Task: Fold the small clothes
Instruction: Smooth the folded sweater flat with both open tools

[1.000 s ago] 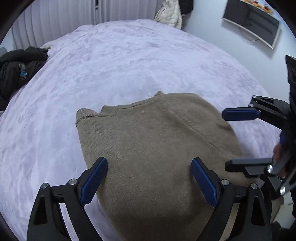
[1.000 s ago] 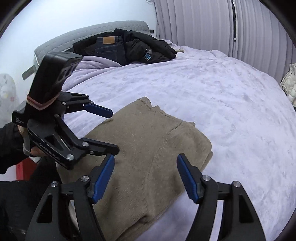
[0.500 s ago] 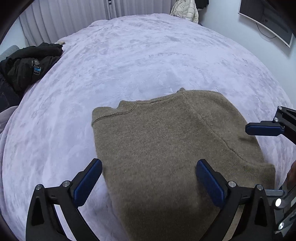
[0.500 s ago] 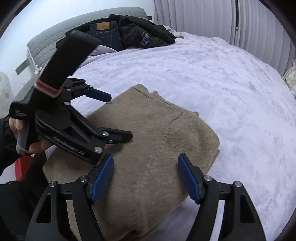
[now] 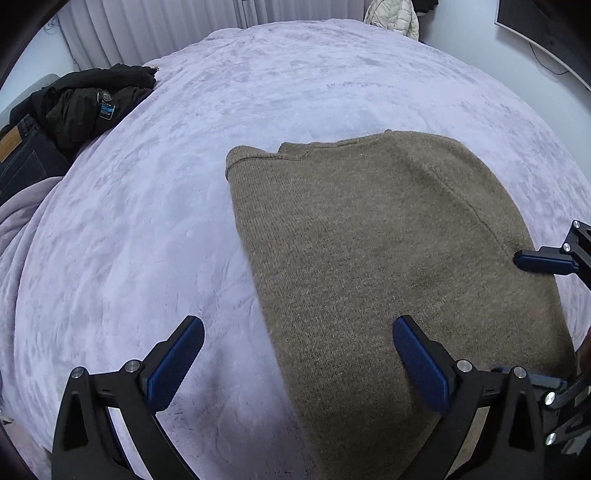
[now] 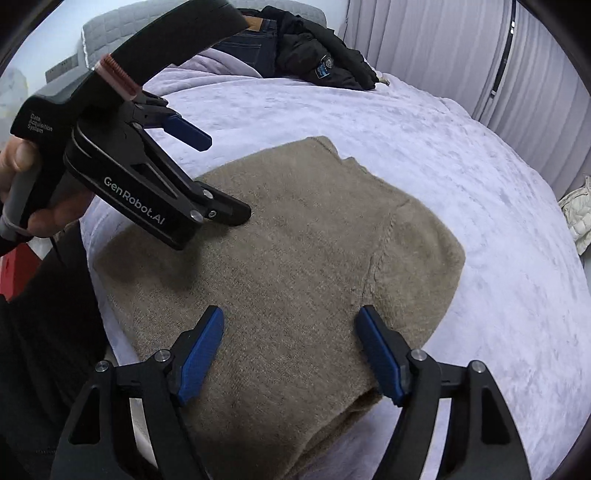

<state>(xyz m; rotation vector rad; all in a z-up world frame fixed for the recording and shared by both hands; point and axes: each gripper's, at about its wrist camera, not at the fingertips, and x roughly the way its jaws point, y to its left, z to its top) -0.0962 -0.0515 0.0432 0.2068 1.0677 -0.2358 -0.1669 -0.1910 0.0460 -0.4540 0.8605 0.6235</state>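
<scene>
A brown knit sweater [image 5: 369, 258] lies folded on the lilac bedspread [image 5: 147, 240]. My left gripper [image 5: 299, 354] stands wide open over the sweater's left edge, one pad above the bare bedspread and the other above the knit, holding nothing. In the right wrist view the same sweater [image 6: 295, 251] fills the middle. My right gripper [image 6: 291, 350] hovers over its near part, jaws opening, pads clear of the cloth. The left gripper [image 6: 227, 177] shows there at upper left, held by a hand [image 6: 22, 166]. One right finger [image 5: 543, 260] shows at the left view's right edge.
A black jacket [image 5: 85, 103] and jeans [image 5: 18, 155] lie piled at the head of the bed. A cream puffer jacket [image 5: 395, 16] hangs past the far end, with curtains [image 6: 443, 48] behind. A dark screen [image 5: 546, 29] is on the wall.
The left gripper has opened wider and shifted left, so its left pad is now over bare bedspread. The right gripper has sunk closer to the sweater, jaws slightly wider.
</scene>
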